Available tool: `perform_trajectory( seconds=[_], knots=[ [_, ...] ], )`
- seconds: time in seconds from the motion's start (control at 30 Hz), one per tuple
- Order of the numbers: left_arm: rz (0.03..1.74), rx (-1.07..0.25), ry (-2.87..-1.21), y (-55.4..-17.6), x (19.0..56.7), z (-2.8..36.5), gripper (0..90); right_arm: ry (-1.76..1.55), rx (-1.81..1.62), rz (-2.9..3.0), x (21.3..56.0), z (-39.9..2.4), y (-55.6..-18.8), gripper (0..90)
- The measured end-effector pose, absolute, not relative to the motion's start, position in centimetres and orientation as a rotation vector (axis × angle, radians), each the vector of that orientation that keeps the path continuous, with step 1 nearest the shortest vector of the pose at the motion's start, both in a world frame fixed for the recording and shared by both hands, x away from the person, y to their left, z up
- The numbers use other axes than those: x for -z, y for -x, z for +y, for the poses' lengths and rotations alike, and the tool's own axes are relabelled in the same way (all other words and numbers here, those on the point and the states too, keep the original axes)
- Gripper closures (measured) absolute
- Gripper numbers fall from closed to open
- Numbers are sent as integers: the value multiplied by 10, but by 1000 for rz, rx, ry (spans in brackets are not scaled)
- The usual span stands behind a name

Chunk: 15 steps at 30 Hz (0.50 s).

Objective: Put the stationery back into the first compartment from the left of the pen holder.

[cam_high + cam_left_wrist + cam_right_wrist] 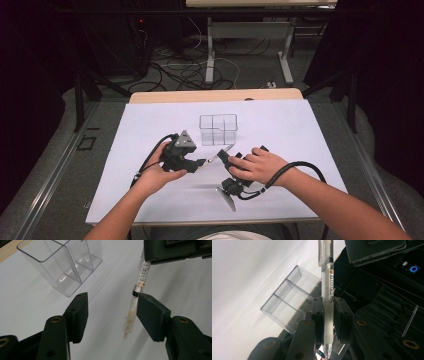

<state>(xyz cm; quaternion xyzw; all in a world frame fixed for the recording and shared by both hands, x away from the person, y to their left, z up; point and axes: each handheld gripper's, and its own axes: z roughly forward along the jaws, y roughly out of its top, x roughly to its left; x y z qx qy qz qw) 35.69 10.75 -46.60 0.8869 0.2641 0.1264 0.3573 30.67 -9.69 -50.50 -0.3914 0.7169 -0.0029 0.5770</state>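
Spanning the gap between the two hands, a clear pen (220, 152) with a frosted white grip hangs above the white table (150, 200), clamped at that grip by the right gripper (328, 322). In the right gripper view both jaws press against the grip sleeve, the pen's tip pointing back toward the camera and its labelled barrel running away from it.

The left gripper (112, 315) has its jaws well apart. In its own view the pen's long axis runs up and slightly right; the pen lies beside the inner face of the right-hand jaw, seemingly touching or just off it, with open space between it and the other jaw. The pen therefore sits off-centre in that opening, and a clean take would likely call for shifting the left gripper sideways before it squeezes.

From the high view, both hands meet near the table's middle, with a clear divided organizer box (218, 129) just beyond them; the pen's far end points roughly toward it. That view gives the overall layout but cannot settle jaw contact. The right gripper view shows the firm hold; the left gripper view shows the open, offset approach and the box's empty compartments.
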Motion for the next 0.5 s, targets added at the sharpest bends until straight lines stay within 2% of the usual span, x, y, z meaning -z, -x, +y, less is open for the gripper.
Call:
perform_trajectory(
  seconds=[0.33,0.5],
  knots=[
    [616,-308,-2358,-355,463,99,454,923,-21,1686,505,-94,-305,798],
    [598,-300,-2372,-356,463,93,491,922,-13,1688,505,-93,-304,798]
  ],
)
